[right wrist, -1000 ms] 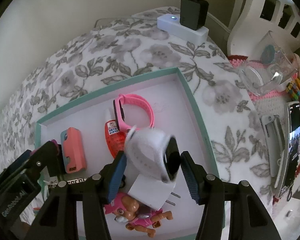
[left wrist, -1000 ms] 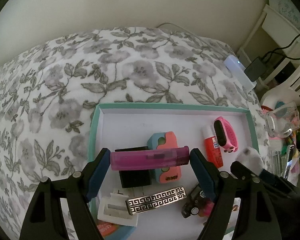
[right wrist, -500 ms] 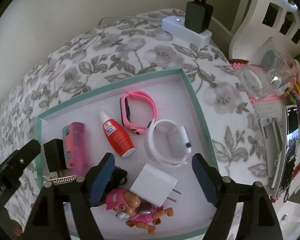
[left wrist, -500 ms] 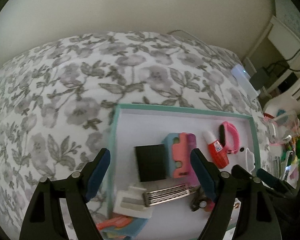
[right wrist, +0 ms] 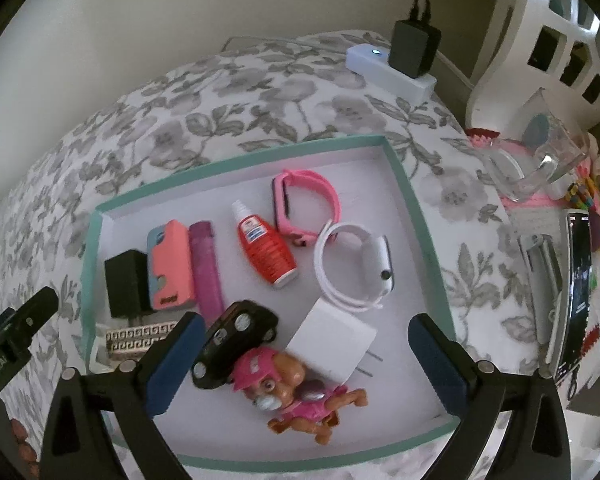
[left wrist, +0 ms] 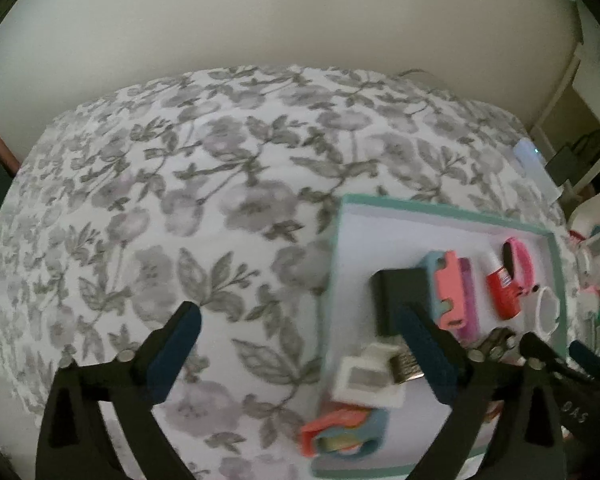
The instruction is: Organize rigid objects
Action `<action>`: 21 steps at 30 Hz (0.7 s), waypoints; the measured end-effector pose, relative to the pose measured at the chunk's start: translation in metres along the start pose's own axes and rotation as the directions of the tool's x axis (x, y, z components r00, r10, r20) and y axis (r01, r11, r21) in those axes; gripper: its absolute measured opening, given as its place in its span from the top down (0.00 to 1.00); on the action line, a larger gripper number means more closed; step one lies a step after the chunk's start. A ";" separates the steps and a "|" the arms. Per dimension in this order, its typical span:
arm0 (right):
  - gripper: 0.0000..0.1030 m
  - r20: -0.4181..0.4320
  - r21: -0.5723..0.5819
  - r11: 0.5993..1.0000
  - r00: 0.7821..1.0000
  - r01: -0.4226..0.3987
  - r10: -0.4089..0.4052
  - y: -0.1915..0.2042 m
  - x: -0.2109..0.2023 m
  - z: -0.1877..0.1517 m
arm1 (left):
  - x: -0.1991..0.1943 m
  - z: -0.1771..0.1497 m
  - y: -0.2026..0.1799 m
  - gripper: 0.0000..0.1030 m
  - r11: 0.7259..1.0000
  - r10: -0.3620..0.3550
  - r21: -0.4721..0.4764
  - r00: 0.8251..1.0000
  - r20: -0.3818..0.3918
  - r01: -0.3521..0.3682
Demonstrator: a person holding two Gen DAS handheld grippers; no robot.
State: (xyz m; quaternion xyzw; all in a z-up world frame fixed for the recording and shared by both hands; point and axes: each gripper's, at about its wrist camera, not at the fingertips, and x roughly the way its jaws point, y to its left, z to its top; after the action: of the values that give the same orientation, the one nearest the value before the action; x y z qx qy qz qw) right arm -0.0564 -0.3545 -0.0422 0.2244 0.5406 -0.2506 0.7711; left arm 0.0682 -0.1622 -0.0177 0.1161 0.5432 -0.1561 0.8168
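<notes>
Charger (right wrist: 414, 50) sits beyond teal tray (right wrist: 414, 216).

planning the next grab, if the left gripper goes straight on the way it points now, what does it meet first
Most likely the floral tablecloth, just left of the teal tray. The left gripper is opening with nothing between its jaws. Depth is unclear.
</notes>
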 end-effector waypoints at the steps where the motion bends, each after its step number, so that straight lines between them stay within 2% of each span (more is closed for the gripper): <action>1: 0.00 0.005 -0.013 1.000 1.000 0.004 -0.004 0.004 -0.002 -0.003 | 0.000 -0.002 0.004 0.02 1.000 0.010 0.001 1.000 -0.004 -0.010; 7: 0.00 0.027 -0.034 0.999 1.000 -0.011 0.012 0.015 -0.014 -0.016 | -0.006 -0.015 0.026 0.02 0.999 0.038 -0.012 0.999 -0.014 -0.038; 14: 0.00 0.043 -0.010 0.999 0.998 -0.046 0.047 0.016 -0.032 -0.032 | -0.015 -0.035 0.046 0.02 0.999 0.003 -0.050 0.999 -0.043 -0.005; 21: 0.00 0.062 -0.014 0.998 0.996 -0.061 0.062 0.018 -0.053 -0.053 | -0.036 -0.050 0.051 0.02 1.000 0.002 -0.028 1.000 -0.002 -0.002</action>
State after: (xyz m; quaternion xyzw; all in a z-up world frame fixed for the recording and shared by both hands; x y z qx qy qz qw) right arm -0.0985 -0.3008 -0.0076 0.2283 0.5106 -0.2303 0.7963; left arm 0.0322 -0.0930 -0.0022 0.1055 0.5461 -0.1476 0.8178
